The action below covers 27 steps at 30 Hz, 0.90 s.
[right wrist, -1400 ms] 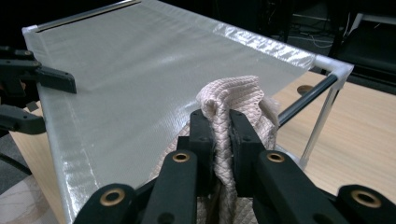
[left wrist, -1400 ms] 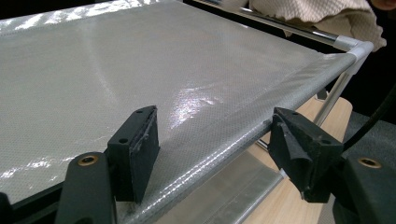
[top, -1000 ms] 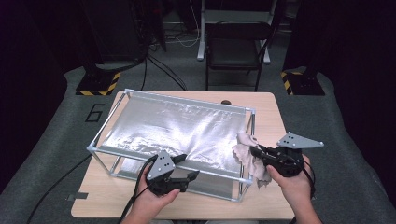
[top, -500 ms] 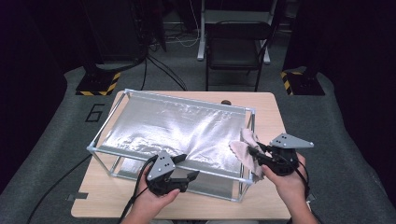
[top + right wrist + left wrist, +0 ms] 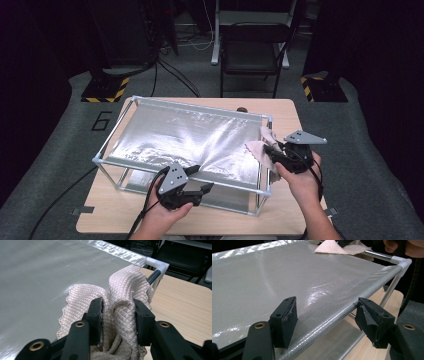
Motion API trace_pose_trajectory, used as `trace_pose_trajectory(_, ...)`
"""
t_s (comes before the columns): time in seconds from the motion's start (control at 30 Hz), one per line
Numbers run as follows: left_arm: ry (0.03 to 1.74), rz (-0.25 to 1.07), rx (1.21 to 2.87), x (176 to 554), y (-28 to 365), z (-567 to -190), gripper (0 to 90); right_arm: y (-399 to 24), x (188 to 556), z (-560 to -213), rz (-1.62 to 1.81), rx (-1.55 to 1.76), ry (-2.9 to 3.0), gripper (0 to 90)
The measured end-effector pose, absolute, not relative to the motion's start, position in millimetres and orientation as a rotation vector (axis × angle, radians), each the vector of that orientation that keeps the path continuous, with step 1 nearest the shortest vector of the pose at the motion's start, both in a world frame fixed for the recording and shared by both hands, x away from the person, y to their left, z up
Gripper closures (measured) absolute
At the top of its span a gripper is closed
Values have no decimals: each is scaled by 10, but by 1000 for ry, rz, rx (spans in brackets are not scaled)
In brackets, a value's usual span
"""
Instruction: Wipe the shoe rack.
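A beige quilted cloth (image 5: 256, 147) lies draped over the right end of a metal frame, partly on its silver sheet (image 5: 185, 135). My right gripper (image 5: 268, 153) is at that cloth. Its jaws have just been opening, and a loose fold of the cloth (image 5: 125, 290) stands between them, no longer squeezed. Here my right gripper (image 5: 117, 306) is open. My left gripper (image 5: 201, 178) is open at the frame's front rail. Up close, my left gripper (image 5: 325, 312) straddles the sheet's front edge (image 5: 329, 315) with one jaw over the sheet. The cloth (image 5: 332, 246) lies at the far corner.
The frame stands on a wooden table (image 5: 290, 115), with bare wood to its right and in front. A white corner joint (image 5: 160, 266) and a dark rail lie just behind the cloth. A black chair (image 5: 252, 47) stands beyond the table.
My right gripper has moved away from the table's front edge and slightly inward along the frame's right end. Its jaws have spread, and the cloth now rests loose. The left gripper has stayed put.
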<state>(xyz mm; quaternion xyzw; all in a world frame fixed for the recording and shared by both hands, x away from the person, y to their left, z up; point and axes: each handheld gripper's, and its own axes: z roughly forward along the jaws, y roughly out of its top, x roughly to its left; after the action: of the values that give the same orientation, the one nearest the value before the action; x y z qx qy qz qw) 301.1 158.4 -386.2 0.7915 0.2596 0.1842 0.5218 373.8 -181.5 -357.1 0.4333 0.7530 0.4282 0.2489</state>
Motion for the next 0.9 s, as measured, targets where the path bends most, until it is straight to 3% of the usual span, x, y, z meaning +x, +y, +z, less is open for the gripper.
trace_pose_trajectory(0.43,623,439,1900,3009,1583,-3860,335,-1767,3874,-3584,1119,1204,2013,622)
trace_pose_trajectory(0.9,627,434,1899,3007,1581,-3857,336,-1752,3353,-3591,1171,1144,2073,598)
